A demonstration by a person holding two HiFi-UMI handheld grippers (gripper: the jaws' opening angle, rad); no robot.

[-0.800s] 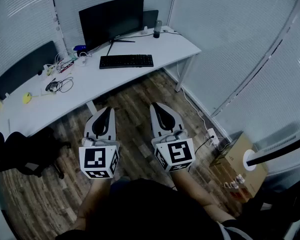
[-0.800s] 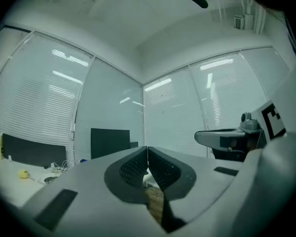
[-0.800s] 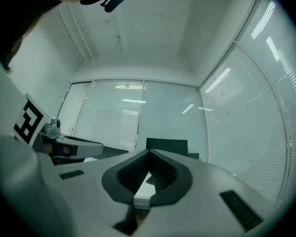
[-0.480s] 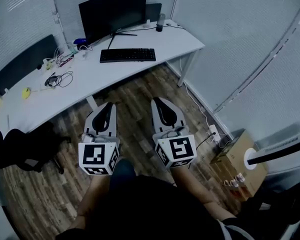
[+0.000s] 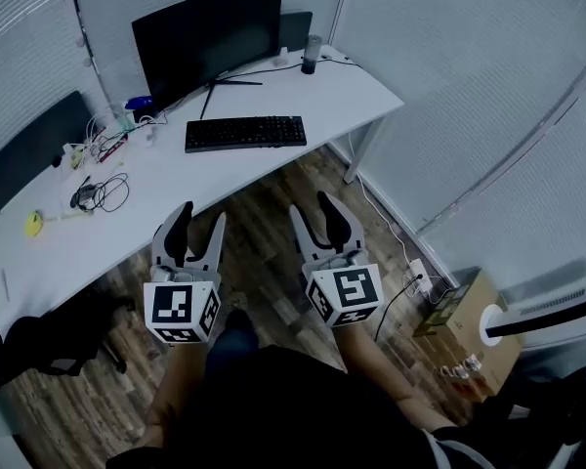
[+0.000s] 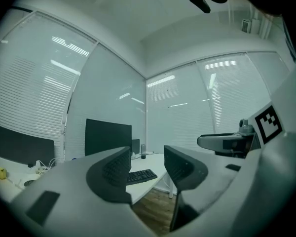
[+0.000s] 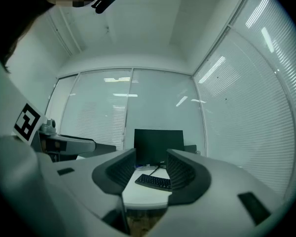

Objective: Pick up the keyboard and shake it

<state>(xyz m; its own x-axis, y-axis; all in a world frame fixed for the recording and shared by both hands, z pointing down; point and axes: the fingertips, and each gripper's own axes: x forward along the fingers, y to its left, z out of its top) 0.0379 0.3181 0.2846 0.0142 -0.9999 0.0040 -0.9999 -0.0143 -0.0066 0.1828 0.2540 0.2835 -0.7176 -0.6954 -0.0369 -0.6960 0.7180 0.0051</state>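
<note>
A black keyboard (image 5: 245,133) lies flat on the white desk (image 5: 332,96), in front of the black monitor (image 5: 205,39). Both grippers hang over the wooden floor, well short of the desk. My left gripper (image 5: 188,225) is open, jaws apart with nothing between them. My right gripper (image 5: 318,213) is open too and holds nothing. In the left gripper view the keyboard (image 6: 140,176) shows far off through the jaw gap. The right gripper view frames the keyboard (image 7: 153,181) between its jaws, still distant.
Tangled cables (image 5: 100,191) and small items clutter the desk's left part. A dark cup (image 5: 312,55) stands at the desk's back. A black chair (image 5: 39,345) sits at the left. A cardboard box (image 5: 469,325) and a power strip (image 5: 416,272) lie on the floor right.
The view has moved closer to the desk and turned a little. Both grippers have lifted and pushed forward toward the desk, the left one tilting upward. Jaws stay apart.
</note>
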